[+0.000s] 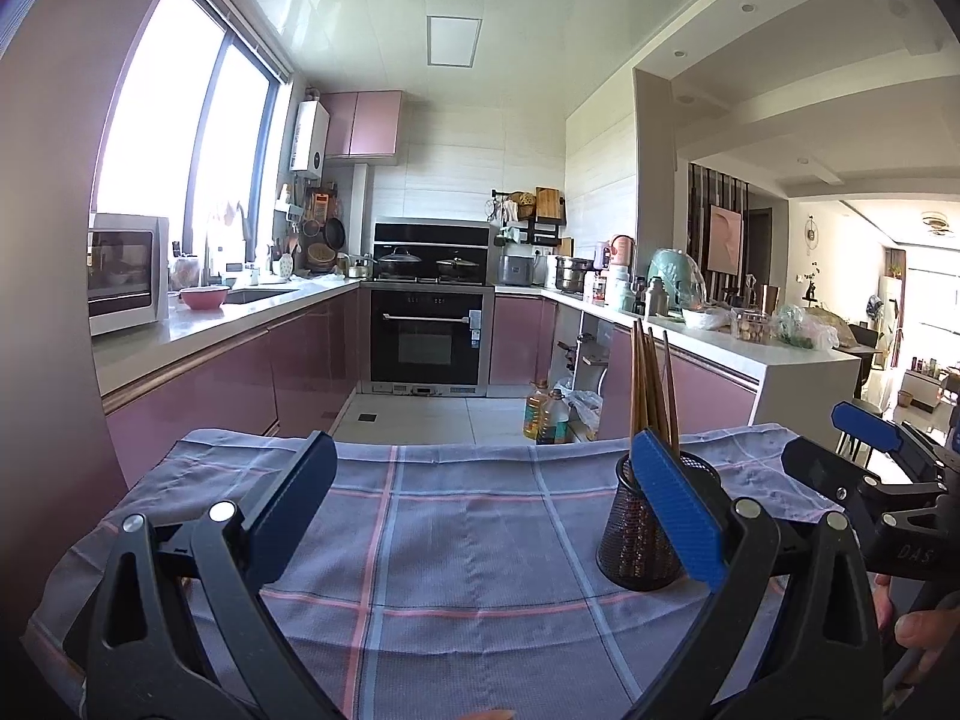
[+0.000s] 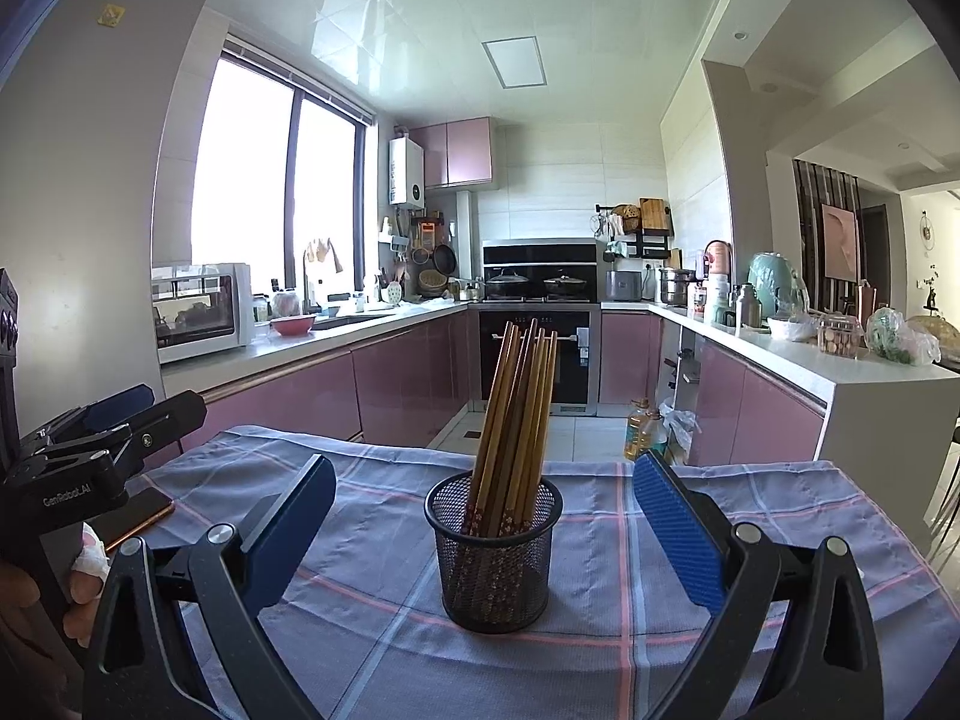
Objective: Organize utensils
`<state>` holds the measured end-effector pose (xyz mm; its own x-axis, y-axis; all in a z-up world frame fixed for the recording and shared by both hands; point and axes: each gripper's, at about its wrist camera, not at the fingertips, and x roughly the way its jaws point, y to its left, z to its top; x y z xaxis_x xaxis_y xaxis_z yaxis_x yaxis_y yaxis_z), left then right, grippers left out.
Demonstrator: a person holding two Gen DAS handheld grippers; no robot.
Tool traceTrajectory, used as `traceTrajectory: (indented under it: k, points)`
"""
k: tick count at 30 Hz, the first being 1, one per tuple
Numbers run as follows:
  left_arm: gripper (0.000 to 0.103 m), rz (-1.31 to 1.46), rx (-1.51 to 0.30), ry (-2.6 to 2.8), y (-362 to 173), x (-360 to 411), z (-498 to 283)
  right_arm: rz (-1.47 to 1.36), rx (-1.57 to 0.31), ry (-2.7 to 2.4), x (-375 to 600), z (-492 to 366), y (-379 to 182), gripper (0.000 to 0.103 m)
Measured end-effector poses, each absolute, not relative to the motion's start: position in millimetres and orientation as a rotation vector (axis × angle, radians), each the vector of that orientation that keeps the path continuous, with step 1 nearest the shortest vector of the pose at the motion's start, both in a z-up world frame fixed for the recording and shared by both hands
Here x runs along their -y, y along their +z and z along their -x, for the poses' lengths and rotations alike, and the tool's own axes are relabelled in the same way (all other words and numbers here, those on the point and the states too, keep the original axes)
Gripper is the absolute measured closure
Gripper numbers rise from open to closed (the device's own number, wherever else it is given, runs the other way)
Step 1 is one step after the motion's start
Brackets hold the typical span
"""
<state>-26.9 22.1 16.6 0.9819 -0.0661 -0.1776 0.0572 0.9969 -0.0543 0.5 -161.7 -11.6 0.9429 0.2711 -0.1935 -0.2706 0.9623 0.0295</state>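
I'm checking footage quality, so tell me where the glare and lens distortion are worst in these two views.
Left wrist view: the window is blown out white, and the counters bow at the frame edges. Right wrist view: the window is overexposed too, the ceiling shows reflections, but the chopsticks and mesh holder stay sharp.

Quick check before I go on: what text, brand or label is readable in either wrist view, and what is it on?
"GenRobot.AI": on the body of the left gripper, seen in the right wrist view.
"DAS": partial, cut off, on the body of the right gripper, seen in the left wrist view.
Stickers on the refrigerator: too small to read.
Markings on the wall water heater and oven door: too blurred to read.
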Motion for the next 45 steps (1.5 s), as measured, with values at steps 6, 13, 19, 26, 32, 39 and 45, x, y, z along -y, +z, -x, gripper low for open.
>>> traceTrajectory:
  k: [6,13,19,26,32,39,45]
  points:
    - [0.006,0.049,-0.175,-0.062,17.4,-21.2,29.8,-0.014,-0.188,0.275,162.1,1.7,-10.6,0.007]
    - [0.006,0.052,-0.173,-0.06,18.0,-20.6,30.4,-0.015,-0.186,0.274,162.9,2.6,-9.7,0.007]
    - [0.006,0.05,-0.174,-0.059,18.3,-20.8,30.3,-0.019,-0.186,0.27,163.9,5.0,-8.2,0.007]
    - [0.006,0.05,-0.176,-0.06,18.3,-20.2,30.4,-0.021,-0.189,0.27,163.9,2.9,-8.0,0.007]
    - [0.006,0.049,-0.176,-0.058,18.1,-19.9,30.2,-0.022,-0.19,0.27,163.9,2.1,-8.2,0.007]
    - [0.006,0.05,-0.178,-0.059,18.3,-19.9,30.0,-0.023,-0.19,0.27,163.3,1.5,-8.8,0.007]
    - [0.006,0.048,-0.184,-0.062,16.9,-17.8,29.5,-0.024,-0.191,0.271,163.6,1.3,-8.6,0.007]
